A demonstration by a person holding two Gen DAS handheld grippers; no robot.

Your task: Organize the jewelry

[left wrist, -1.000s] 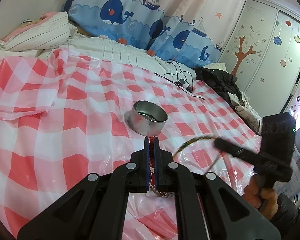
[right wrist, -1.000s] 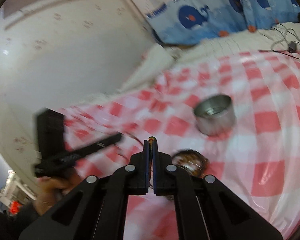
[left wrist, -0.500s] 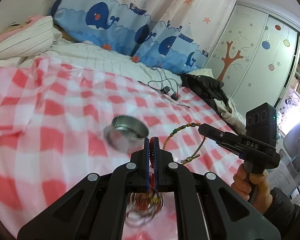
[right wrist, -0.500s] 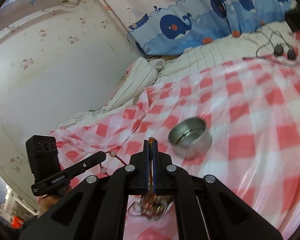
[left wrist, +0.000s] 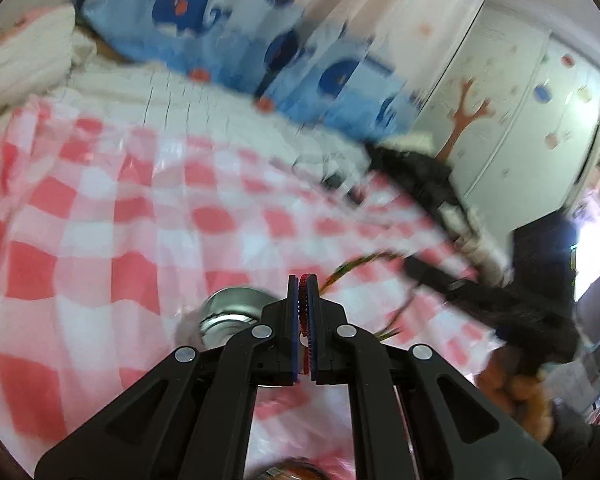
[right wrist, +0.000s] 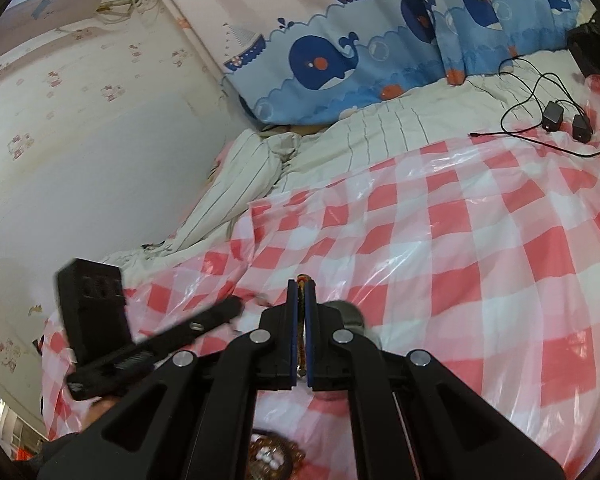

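Note:
In the left wrist view my left gripper [left wrist: 303,279] is shut on a thin red bracelet [left wrist: 308,320] that shows between its pads. A round metal tin [left wrist: 228,314] sits on the checked cloth just left of and below the fingers. To the right, my right gripper [left wrist: 413,269] is shut on a braided multicoloured bracelet [left wrist: 355,266] that loops out to its left. In the right wrist view the right gripper [right wrist: 301,282] pinches a brownish cord [right wrist: 301,344], the tin [right wrist: 351,312] is mostly hidden behind its fingers, and the left gripper [right wrist: 236,305] reaches in from the left.
A red and white checked plastic cloth [right wrist: 479,264] covers the bed. Black cables with chargers [right wrist: 551,118] lie at its far right. A dark garment [left wrist: 415,176] lies by the wardrobe. A small heap of jewelry [right wrist: 272,460] sits below the right gripper. A hand [left wrist: 515,396] grips the right handle.
Both grippers have swept across the cloth, still shut on their bracelets. The tin has slid from mid-frame to just under the fingers in both views. The left view is now motion-blurred.

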